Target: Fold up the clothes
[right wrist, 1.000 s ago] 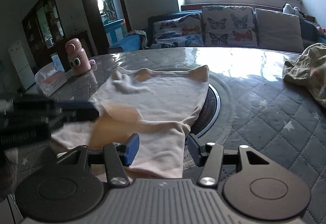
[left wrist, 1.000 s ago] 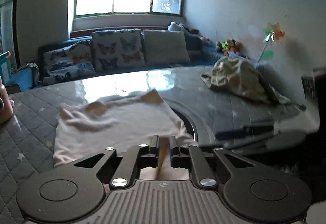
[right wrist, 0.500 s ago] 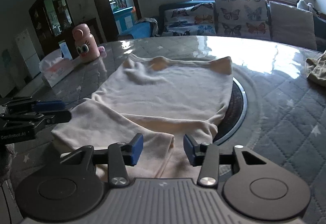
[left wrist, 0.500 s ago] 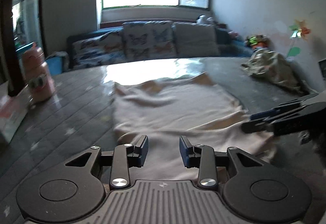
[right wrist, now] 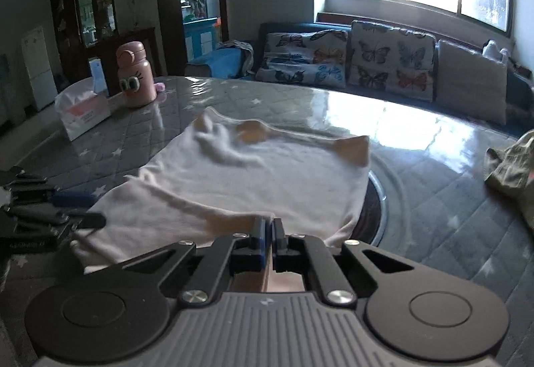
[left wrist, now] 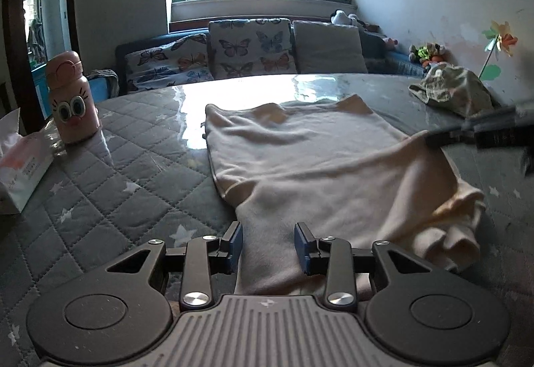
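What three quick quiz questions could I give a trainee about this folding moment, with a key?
1. True or false: the right gripper is shut on the cream garment.
2. Which best describes the left gripper? A) clamped on the pink bottle B) jaws apart with cream cloth lying between them C) holding the tissue pack
3. Fill in: the crumpled camouflage garment lies on the quilted table, apart from the cream one, on its ___ side in the left wrist view.

Key: 1 true; 2 B; 3 right.
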Demonstrator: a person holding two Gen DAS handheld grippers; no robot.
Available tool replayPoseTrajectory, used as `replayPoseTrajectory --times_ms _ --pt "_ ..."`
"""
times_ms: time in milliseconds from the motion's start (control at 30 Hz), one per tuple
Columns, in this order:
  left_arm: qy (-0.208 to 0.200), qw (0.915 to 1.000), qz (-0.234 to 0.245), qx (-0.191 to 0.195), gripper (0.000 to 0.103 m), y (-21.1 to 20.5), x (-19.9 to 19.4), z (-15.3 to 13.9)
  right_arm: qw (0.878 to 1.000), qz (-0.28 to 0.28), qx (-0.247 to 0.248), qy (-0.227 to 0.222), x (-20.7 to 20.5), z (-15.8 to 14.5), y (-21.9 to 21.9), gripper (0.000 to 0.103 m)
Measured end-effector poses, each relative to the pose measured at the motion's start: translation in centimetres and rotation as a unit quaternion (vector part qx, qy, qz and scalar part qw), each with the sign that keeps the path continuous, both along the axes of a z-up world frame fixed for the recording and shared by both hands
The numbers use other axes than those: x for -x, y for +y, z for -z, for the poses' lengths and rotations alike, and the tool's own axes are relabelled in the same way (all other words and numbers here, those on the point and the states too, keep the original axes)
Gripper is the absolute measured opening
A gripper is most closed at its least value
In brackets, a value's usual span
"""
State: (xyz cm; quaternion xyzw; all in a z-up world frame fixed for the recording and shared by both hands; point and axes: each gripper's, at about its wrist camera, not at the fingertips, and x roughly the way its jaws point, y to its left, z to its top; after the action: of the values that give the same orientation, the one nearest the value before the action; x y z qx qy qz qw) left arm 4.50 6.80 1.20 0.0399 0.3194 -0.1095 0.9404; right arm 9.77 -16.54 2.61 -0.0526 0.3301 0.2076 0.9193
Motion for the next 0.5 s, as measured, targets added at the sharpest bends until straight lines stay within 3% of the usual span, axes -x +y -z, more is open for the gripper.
replayPoseTrajectory --times_ms 167,233,500 --pt "0.004 1.0000 0.004 -0.002 0.037 0.4 0.1 -0.1 0.999 0.024 -0.004 0.044 -1.7 2.2 -0.5 0.005" --pt "-0.002 1.0000 0.005 0.002 0.037 0.6 0.2 -0.7 0.998 0.026 -0.020 0.055 -1.7 2.5 -1.0 0.010" --pt "-0.011 0.9992 -0.018 0.033 0.037 1.3 -2.3 -2.0 0.997 0.007 -0.040 0.064 -1.1 2.7 -1.5 0.019"
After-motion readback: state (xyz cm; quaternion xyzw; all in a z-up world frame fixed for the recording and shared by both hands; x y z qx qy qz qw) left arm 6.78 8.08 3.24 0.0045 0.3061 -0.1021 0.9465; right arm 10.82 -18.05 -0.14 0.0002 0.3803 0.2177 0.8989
